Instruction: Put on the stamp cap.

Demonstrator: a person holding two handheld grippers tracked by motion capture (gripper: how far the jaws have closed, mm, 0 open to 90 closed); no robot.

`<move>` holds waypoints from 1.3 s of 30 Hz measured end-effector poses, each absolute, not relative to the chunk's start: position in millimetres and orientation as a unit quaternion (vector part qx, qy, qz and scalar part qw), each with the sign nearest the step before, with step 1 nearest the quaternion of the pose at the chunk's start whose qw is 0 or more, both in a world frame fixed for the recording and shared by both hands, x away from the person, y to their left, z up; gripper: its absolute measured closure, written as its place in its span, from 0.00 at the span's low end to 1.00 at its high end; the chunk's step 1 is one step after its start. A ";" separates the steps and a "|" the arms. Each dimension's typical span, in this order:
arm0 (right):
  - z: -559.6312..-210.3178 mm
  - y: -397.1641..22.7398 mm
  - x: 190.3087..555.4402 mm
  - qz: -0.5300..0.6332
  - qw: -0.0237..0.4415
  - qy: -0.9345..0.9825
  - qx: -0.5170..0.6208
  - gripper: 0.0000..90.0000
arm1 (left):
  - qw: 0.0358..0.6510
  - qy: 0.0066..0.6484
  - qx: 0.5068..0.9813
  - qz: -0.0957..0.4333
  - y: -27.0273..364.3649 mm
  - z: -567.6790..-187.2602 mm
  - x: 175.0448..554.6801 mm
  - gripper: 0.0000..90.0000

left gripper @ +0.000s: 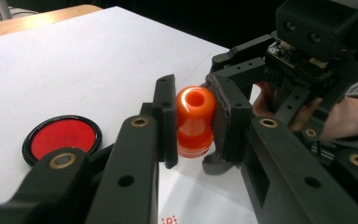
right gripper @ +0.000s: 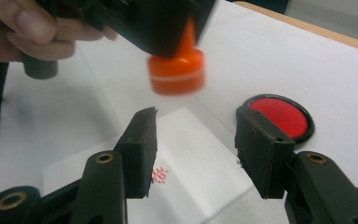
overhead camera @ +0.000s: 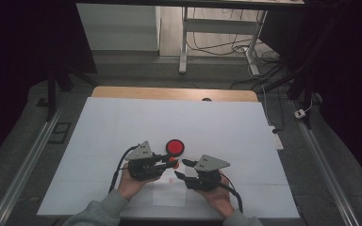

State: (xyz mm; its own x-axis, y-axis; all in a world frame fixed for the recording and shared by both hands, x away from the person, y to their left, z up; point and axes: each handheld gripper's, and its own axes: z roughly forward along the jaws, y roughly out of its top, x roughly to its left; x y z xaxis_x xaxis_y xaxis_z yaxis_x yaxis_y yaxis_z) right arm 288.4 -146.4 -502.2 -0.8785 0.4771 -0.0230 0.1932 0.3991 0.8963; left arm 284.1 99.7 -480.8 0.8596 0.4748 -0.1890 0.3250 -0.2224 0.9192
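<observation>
Table [overhead camera: 122, 92]: wooden top, seen at the far edge in the high view; most of it lies under a white sheet.
Sheet [overhead camera: 169, 122]: white, flat, covers the work area; both grippers sit over its near half.
Paper [overhead camera: 168, 194]: small white slip lying flat on the sheet at the near edge, between the two hands. In the right gripper view it carries a small red mark [right gripper: 160, 175] just below the right gripper's jaws.
Left hand [overhead camera: 131, 185]: comes in from the bottom with a grey sleeve and holds the left gripper.
Right hand [overhead camera: 219, 197]: comes in from the bottom right and holds the right gripper.
Left gripper [left gripper: 193, 123]: jaws closed firmly on the stamp, one pad on each side of its body. In the high view it points to the right, toward the right gripper.
Right gripper [right gripper: 196, 154]: jaws parted with a clear gap and nothing between the pads. It sits just beside the left gripper, pads close to the stamp but off it. The jaws look down on the paper.
Pad [overhead camera: 175, 147]: round red ink pad in a black rim, lying flat on the sheet just beyond the two grippers.
Stamp [left gripper: 195, 122]: orange, rounded, with a hole in its upper end; clamped in the left gripper and lifted clear of the sheet, above the paper. In the right gripper view its wide flat base [right gripper: 177, 74] is blurred.
</observation>
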 end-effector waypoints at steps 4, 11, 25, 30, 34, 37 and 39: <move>-502.6 -154.3 290.1 0.507 0.140 0.824 0.210 0.51 | 0.564 0.256 0.782 0.068 99.8 -480.9 284.0 0.81; -504.0 -175.9 292.1 0.500 0.146 0.822 0.229 0.46 | 0.557 0.256 0.787 0.072 99.6 -481.1 283.6 0.81; -500.8 -252.9 286.8 0.484 0.190 0.807 0.280 0.43 | 0.545 0.265 0.791 0.084 106.2 -476.6 286.4 0.80; -502.4 -270.0 283.3 0.480 0.194 0.805 0.290 0.43 | 0.545 0.276 0.786 0.090 113.8 -473.4 289.4 0.80; -504.3 -276.1 283.2 0.477 0.194 0.805 0.293 0.43 | 0.546 0.283 0.783 0.094 119.0 -470.6 291.6 0.80; -505.0 -276.5 284.6 0.474 0.193 0.807 0.296 0.44 | 0.546 0.286 0.782 0.097 121.8 -468.8 292.8 0.80; -505.9 -275.8 284.9 0.472 0.192 0.809 0.294 0.44 | 0.547 0.288 0.780 0.097 123.2 -467.9 293.4 0.80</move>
State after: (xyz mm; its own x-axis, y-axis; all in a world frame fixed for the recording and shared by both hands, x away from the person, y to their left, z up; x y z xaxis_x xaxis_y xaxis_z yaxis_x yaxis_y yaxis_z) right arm 284.9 -275.8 -505.9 -0.7541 0.6560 -0.0326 0.2940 0.3815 0.8764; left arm 293.4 123.2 -467.9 0.8150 0.5556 -0.1645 0.3440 -0.2354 0.9090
